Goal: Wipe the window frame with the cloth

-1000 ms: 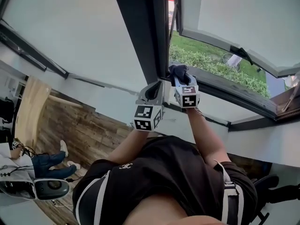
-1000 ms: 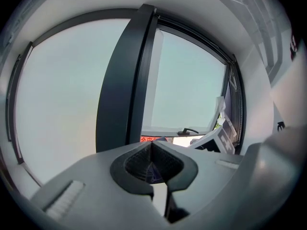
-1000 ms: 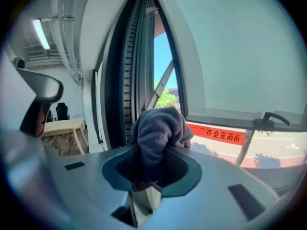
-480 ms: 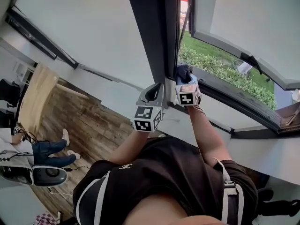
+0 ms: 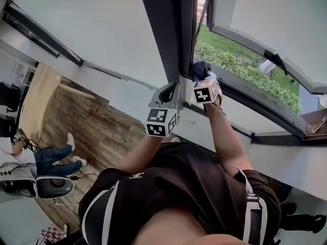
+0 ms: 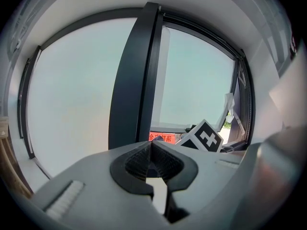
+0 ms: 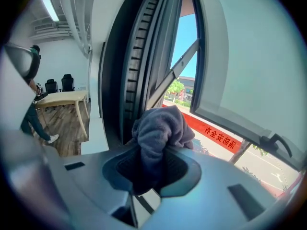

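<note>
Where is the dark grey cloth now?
Head view, just right of centre: the dark grey cloth is clamped in the right gripper, beside the dark window frame.

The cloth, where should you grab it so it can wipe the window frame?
By its bunched middle, from behind, as the right gripper does now. The cloth is soft and crumpled, so pinching the wad leaves a puffy end sticking out past the jaws toward the dark window frame.

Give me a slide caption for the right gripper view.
Right gripper, jaws shut on a grey cloth, beside the dark window frame; open sash beyond.
</note>
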`<state>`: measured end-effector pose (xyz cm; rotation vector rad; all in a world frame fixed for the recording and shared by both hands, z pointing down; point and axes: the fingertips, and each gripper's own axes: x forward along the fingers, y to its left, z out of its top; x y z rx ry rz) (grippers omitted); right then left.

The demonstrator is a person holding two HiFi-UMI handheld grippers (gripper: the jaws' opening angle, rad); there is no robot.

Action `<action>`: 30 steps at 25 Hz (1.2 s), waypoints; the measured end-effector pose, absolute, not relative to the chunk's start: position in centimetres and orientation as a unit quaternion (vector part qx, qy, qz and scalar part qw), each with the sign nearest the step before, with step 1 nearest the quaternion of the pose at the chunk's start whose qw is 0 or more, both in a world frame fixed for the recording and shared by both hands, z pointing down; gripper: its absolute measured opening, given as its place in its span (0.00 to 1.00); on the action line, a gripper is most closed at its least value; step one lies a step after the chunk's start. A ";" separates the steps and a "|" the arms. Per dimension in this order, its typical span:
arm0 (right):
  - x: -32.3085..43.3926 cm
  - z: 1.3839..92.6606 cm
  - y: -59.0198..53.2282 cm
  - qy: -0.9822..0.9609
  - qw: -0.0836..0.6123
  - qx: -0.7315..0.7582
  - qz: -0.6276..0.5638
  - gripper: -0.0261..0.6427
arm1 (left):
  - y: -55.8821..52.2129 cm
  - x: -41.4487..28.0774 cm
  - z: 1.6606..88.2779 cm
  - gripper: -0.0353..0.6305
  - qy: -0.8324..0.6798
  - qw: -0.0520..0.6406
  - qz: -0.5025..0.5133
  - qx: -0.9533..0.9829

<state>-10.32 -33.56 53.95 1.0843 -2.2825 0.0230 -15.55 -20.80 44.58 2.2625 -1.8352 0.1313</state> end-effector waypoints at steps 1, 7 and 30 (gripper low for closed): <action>-10.1 53.9 -33.5 -0.860 0.302 0.411 0.011 0.18 | -20.8 -15.4 44.6 0.07 -0.624 0.114 0.045 0.772; -8.1 53.9 -33.3 -0.849 0.307 0.430 0.018 0.18 | -20.9 -14.7 45.0 0.07 -0.614 0.119 0.046 0.779; 0.8 53.6 -32.6 -0.812 0.301 0.498 0.046 0.18 | -20.9 -10.1 45.3 0.07 -0.561 0.123 0.052 0.817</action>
